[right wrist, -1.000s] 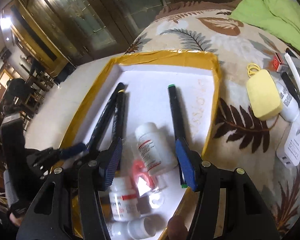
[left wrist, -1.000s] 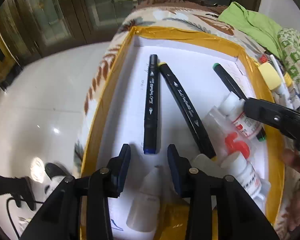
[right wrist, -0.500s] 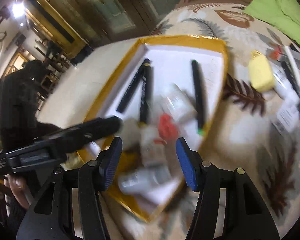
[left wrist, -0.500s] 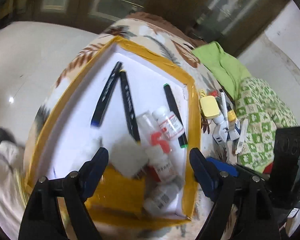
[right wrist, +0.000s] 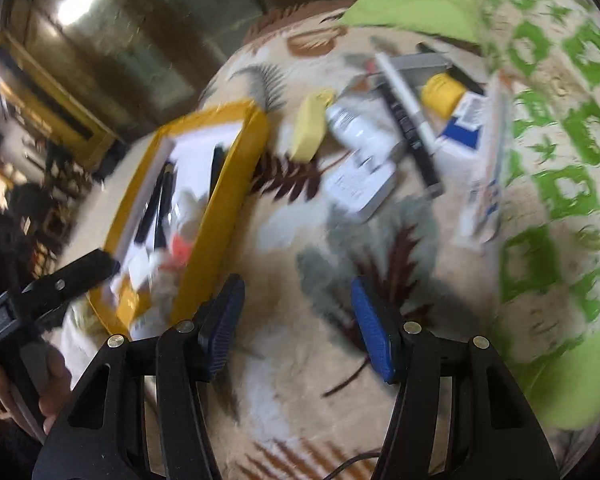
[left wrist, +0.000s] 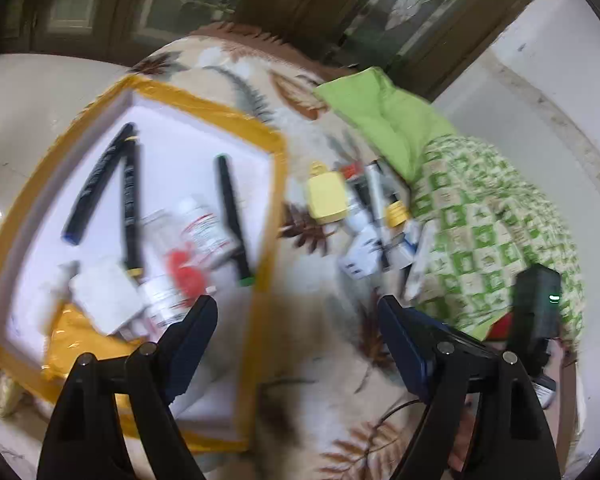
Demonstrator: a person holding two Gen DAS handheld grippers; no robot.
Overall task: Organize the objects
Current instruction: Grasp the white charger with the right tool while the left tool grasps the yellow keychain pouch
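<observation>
Btwn picks: left gripper (left wrist: 296,336) jaws just opened wide, right gripper (right wrist: 296,316) apart, both empty; next = grab from pile, e.g. white charger (right wrist: 358,186), w/ tray (left wrist: 274,184) at left.

Both grippers look the same: the left gripper (left wrist: 298,330) and right gripper (right wrist: 298,316) have chunky black arms, silver pivot screws just behind ribbed blue pads (right wrist: 372,328).
</observation>
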